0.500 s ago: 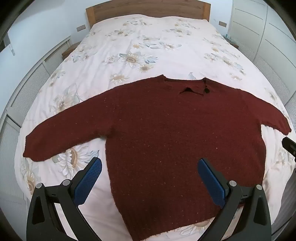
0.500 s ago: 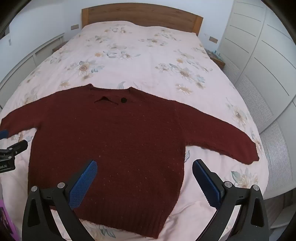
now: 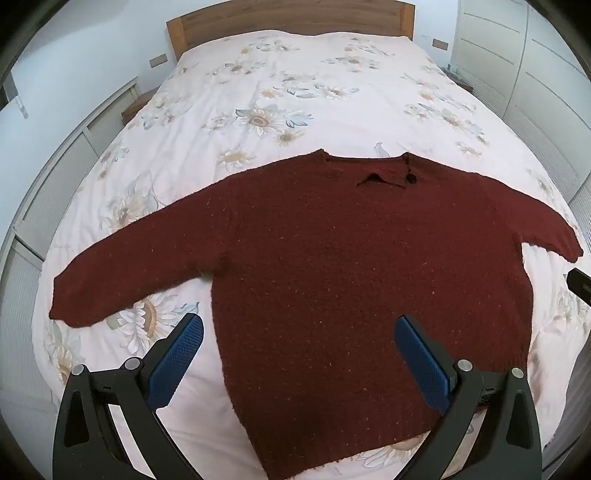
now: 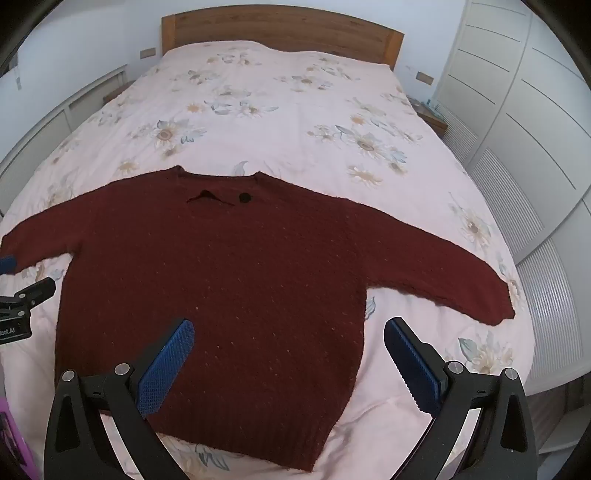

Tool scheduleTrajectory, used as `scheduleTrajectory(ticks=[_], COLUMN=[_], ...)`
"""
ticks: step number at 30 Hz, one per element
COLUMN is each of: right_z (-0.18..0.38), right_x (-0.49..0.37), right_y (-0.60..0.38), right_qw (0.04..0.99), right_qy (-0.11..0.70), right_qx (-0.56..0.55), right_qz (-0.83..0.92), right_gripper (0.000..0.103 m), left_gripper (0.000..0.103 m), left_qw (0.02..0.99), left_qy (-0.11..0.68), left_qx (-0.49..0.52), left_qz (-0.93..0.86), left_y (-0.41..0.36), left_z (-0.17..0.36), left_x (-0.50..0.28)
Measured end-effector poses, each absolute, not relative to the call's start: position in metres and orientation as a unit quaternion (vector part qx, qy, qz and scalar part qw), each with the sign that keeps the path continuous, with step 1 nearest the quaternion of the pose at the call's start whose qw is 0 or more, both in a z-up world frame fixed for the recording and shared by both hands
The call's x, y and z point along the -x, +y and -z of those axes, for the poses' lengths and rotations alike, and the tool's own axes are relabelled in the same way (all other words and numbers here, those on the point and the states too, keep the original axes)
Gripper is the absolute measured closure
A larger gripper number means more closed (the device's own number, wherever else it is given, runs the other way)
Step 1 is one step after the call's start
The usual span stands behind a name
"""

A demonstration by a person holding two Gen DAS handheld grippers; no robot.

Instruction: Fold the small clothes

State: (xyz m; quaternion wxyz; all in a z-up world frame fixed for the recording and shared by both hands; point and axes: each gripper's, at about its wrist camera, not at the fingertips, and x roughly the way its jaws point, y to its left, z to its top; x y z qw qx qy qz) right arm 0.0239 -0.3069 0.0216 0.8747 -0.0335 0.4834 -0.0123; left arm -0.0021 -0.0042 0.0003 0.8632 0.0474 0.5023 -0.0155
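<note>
Dark red knit sweater (image 3: 332,280) lies flat on the bed (image 3: 295,92), front up, neck twd the wooden headboard (image 3: 291,14), hem twd me. Both sleeves spread out to the sides, cuffs resting on the floral duvet. Small black button (image 3: 411,179) sits just right of the neck slit.

My left gripper (image 3: 299,365) hangs above the sweater's lower left part, tilted down, jaws wide apart w/ nothing btwn the blue pads. Left pad is over bare duvet just beside the sweater's side edge; right pad is over the knit body. Can't tell if either pad touches the fabric.

My right gripper (image 4: 288,365) hangs over the lower right part, also spread wide and holding nothing. Its left pad is over the body, right pad over duvet just past the side seam, below the right sleeve.

White wardrobe doors (image 4: 517,110) run along the bed's right side.
</note>
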Motion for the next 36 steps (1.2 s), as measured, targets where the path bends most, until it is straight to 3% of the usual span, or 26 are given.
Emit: scheduleTrajectory(ticks=[36], right_z=[-0.0175], right_x=[-0.0183], right_y=[-0.3131], right_qw=[0.870], right_qy=[0.490], right_qx=[0.045], right_qz=[0.022], right_gripper=[0.000], left_gripper=[0.001], left_qw=[0.859], left_qy=[0.508], left_qx=[-0.055], left_qz=[0.013], left_y=[-0.0001], left_z=[0.0037], left_x=[0.0015])
